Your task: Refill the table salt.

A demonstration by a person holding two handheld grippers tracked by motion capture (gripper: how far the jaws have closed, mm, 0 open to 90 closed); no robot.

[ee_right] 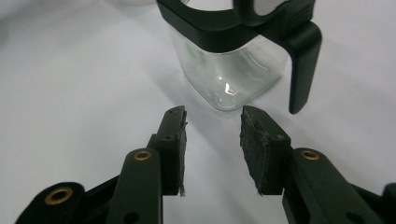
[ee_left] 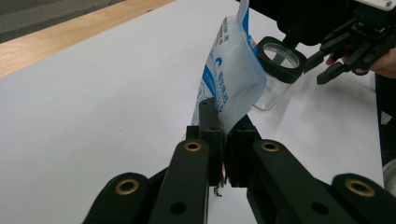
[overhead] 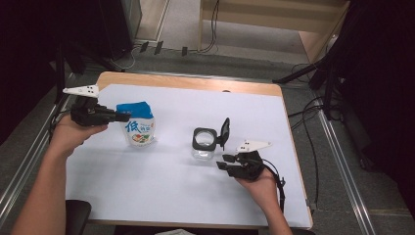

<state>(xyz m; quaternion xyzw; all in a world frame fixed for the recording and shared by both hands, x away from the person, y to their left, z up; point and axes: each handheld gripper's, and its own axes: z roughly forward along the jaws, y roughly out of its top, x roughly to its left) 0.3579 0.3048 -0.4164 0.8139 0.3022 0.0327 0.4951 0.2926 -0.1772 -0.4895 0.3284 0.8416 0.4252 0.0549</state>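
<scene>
**Pouch held at left, open jar ahead of the right tongs**

High view. Your left gripper (overhead: 119,117) is at the left edge of the table (overhead: 161,196), its jaws pointing toward the right edge and pinched on the side of the blue-and-white pouch (overhead: 137,124). The pouch stands upright with its long axis vertical and its base on the table. The clear jar (overhead: 204,143) stands near the table's middle, well apart from the pouch toward the right edge; its black hinged lid (overhead: 224,132) is swung open and stands up on the side facing the right edge. Your right gripper (overhead: 226,162) lies just beside the jar, on the near-right side, and is the nearer of the two to it.

Left gripper view. The jaws are pressed together on the lower edge of the pouch (ee_left: 233,70), which rises up and away from them. The jar (ee_left: 279,70) stands beyond the pouch, mouth unobstructed, with the right gripper (ee_left: 329,58) farther off.

Right gripper view. The jaws are spread and hold nothing. The jar's glass body (ee_right: 224,74) stands directly ahead of them, slightly toward the right jaw, not touching. The lid arm (ee_right: 303,60) hangs down at the jar's right side.

Judgement: the coming move turns on the gap between pouch and jar mouth. You would need to carry the pouch toward the right edge while the right gripper advances straight ahead to steady the jar.
</scene>
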